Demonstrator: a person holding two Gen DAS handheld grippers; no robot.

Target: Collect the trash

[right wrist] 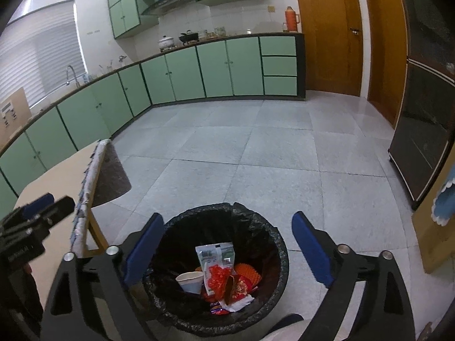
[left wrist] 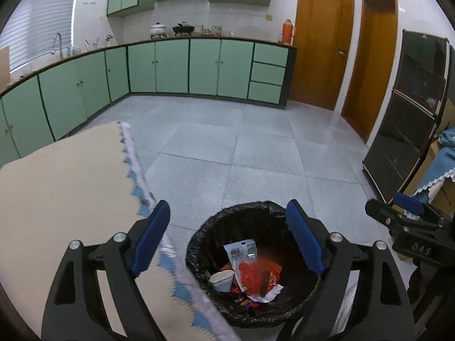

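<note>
A round trash bin point(left wrist: 204, 227) lined with a black bag stands on the floor beside the table; it also shows in the right wrist view point(right wrist: 182, 221). Inside lie a white paper cup point(left wrist: 223, 280), red wrappers point(left wrist: 256, 274) and a white printed packet point(left wrist: 240, 251). My left gripper point(left wrist: 227, 238) is open and empty above the bin's rim. My right gripper point(right wrist: 227, 247) is open and empty, hovering over the bin. The cup point(right wrist: 190, 281), wrappers point(right wrist: 227, 281) and packet point(right wrist: 214, 255) show below it. The right gripper also shows in the left wrist view point(left wrist: 406, 207).
A beige table point(left wrist: 62, 187) with a blue-and-white fringed cloth edge point(left wrist: 136, 167) stands left of the bin. Green cabinets point(left wrist: 170, 68) line the far walls. A dark cabinet point(left wrist: 406, 119) and wooden doors point(left wrist: 321, 45) are at the right. Grey tiled floor point(left wrist: 241, 153) lies ahead.
</note>
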